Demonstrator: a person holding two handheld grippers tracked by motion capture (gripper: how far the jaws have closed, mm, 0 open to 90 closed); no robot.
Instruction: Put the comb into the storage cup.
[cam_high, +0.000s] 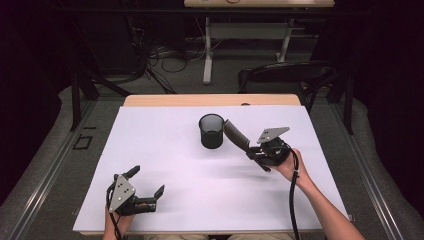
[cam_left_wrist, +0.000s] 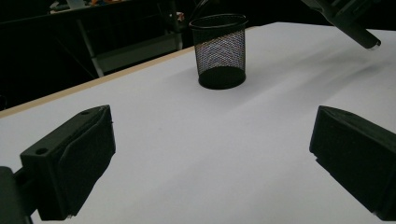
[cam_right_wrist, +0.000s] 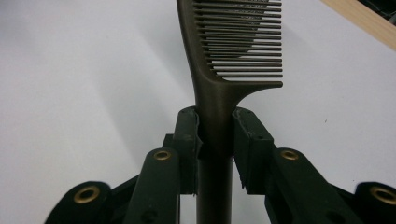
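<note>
A dark brown comb (cam_high: 235, 134) is clamped by its handle in my right gripper (cam_high: 253, 153), which is shut on it. It tilts up and to the left, with its toothed end close beside the rim of a black mesh cup (cam_high: 211, 131). In the right gripper view the jaws of the right gripper (cam_right_wrist: 215, 117) press on the handle of the comb (cam_right_wrist: 214, 95), whose teeth point right. My left gripper (cam_high: 147, 181) rests open near the table's front left, holding nothing. The left gripper view shows its pads (cam_left_wrist: 74, 158) wide apart and the empty mesh cup (cam_left_wrist: 220, 51) upright beyond them.
A white sheet (cam_high: 165, 160) covers the table, with a wooden strip (cam_high: 210, 100) showing along the far edge. A dark chair (cam_high: 290, 75) stands behind the table at the right. Cables and a desk's legs lie on the floor farther back.
</note>
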